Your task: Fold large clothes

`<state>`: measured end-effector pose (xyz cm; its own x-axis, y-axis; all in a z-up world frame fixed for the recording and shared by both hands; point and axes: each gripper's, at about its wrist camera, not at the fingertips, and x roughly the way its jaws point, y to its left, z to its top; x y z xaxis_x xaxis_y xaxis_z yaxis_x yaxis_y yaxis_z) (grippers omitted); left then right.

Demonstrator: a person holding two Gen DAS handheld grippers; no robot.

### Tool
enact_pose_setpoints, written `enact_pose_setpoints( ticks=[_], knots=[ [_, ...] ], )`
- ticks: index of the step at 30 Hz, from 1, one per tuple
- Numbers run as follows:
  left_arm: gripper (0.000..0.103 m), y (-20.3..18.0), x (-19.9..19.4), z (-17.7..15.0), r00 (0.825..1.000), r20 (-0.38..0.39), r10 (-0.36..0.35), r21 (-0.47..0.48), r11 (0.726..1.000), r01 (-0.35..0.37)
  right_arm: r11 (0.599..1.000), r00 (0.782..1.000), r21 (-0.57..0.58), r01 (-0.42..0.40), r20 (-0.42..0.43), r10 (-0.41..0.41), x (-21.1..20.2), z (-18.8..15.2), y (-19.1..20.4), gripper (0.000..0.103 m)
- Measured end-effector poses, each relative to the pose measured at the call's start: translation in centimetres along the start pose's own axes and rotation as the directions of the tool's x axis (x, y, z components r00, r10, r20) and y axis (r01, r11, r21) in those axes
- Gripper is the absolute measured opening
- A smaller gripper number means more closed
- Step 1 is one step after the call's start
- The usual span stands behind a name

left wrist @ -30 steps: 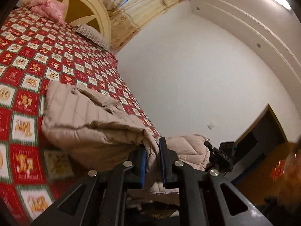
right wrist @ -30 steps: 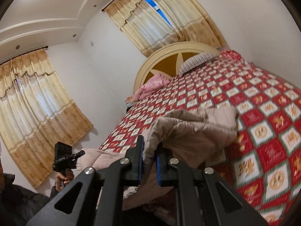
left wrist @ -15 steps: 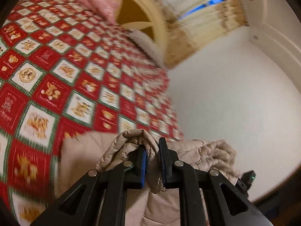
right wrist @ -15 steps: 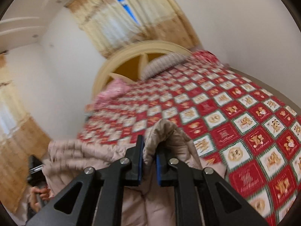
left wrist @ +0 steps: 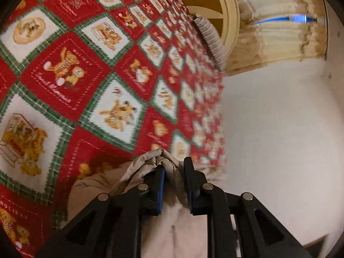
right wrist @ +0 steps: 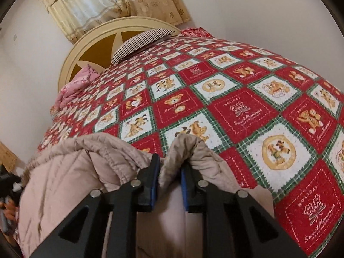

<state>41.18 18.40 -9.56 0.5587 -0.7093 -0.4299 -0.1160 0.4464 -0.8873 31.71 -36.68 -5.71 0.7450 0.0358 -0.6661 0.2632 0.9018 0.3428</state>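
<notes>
A beige quilted coat (right wrist: 71, 172) lies at the near edge of the bed, bunched between both grippers. My left gripper (left wrist: 174, 167) is shut on a fold of the coat (left wrist: 150, 161), just above the red quilt. My right gripper (right wrist: 169, 161) is shut on another fold of the coat (right wrist: 185, 144). The rest of the coat spreads to the left in the right wrist view and hangs below the fingers. The left hand and its gripper show at the far left edge of the right wrist view (right wrist: 8, 193).
The bed is covered by a red, white and green patchwork quilt (right wrist: 236, 99) with bear pictures. A striped pillow (right wrist: 139, 43) and a pink bundle (right wrist: 73, 86) lie by the cream headboard (right wrist: 96, 43). Curtains (right wrist: 96, 2) hang behind. A white wall (left wrist: 279, 139) borders the bed.
Both grippers have carried the coat's edge forward over the bed toward the headboard and tipped down toward the quilt. The coat has folded over itself. Both grips stay shut.
</notes>
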Motion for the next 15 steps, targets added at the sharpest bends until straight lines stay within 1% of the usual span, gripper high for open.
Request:
enact_pose_setpoints(
  ticks=[2,3,4,5,6,7,8,9,10,11,12,13,14,15],
  knots=[
    [0.020,0.1,-1.0,0.5,0.997,-0.019,-0.069,-0.043,0.997,0.068,1.000,1.000,0.011,-0.014,-0.008,0.014,0.2,0.0,-0.2,0.021],
    [0.020,0.1,-2.0,0.7,0.996,-0.008,-0.086,-0.044,0.995,0.085,1.000,1.000,0.016,-0.021,-0.010,0.021,0.4,0.0,-0.1,0.021],
    [0.023,-0.3,-2.8,1.0,0.996,0.021,-0.082,-0.033,0.996,0.082,0.999,0.999,0.023,-0.031,-0.009,0.032,0.3,0.0,-0.3,0.022],
    [0.032,-0.7,-4.0,1.6,0.994,0.087,-0.068,-0.017,0.997,0.070,0.999,0.999,0.026,-0.031,-0.010,0.031,0.9,0.1,0.1,0.022],
    [0.050,-0.8,-6.1,2.2,0.981,0.182,-0.060,-0.019,0.998,0.065,0.999,0.999,0.029,-0.034,-0.010,0.034,0.9,0.1,0.1,0.022],
    [0.061,-0.6,-7.5,2.6,0.968,0.244,-0.057,-0.038,0.997,0.068,0.999,0.999,0.034,-0.040,-0.007,0.040,0.9,0.2,0.1,0.022],
    [0.071,-0.8,-9.1,2.5,0.949,0.315,-0.020,-0.057,0.998,0.040,0.998,0.999,0.038,-0.045,-0.006,0.045,0.9,0.2,0.0,0.022],
    [0.072,-1.3,-9.8,2.3,0.939,0.343,0.022,-0.042,0.999,-0.008,0.998,0.999,0.047,-0.048,-0.013,0.049,1.0,0.3,0.1,0.023],
    [0.072,-2.9,-9.7,2.0,0.938,0.337,0.076,0.032,0.995,-0.092,0.997,0.998,0.054,-0.051,-0.022,0.052,1.1,0.4,0.1,0.023],
    [0.072,-5.0,-8.6,1.5,0.947,0.299,0.117,0.150,0.974,-0.168,0.996,0.997,0.069,-0.056,-0.051,0.059,1.2,0.9,0.0,0.024],
    [0.072,-6.4,-7.3,1.0,0.953,0.273,0.134,0.230,0.953,-0.200,0.995,0.995,0.083,-0.063,-0.076,0.069,1.1,1.5,0.0,0.025],
    [0.072,-8.1,-5.8,-0.1,0.959,0.242,0.146,0.324,0.920,-0.221,0.990,0.992,0.108,-0.086,-0.082,0.095,0.5,2.3,-0.1,0.030],
    [0.072,-9.3,-4.3,-1.2,0.965,0.216,0.147,0.393,0.892,-0.223,0.981,0.991,0.143,-0.130,-0.027,0.135,-1.3,3.2,-0.1,0.032],
    [0.072,-10.5,-2.9,-2.3,0.972,0.189,0.139,0.451,0.867,-0.211,0.970,0.984,0.167,-0.176,0.038,0.172,-3.1,3.8,-0.1,0.049]
  ],
)
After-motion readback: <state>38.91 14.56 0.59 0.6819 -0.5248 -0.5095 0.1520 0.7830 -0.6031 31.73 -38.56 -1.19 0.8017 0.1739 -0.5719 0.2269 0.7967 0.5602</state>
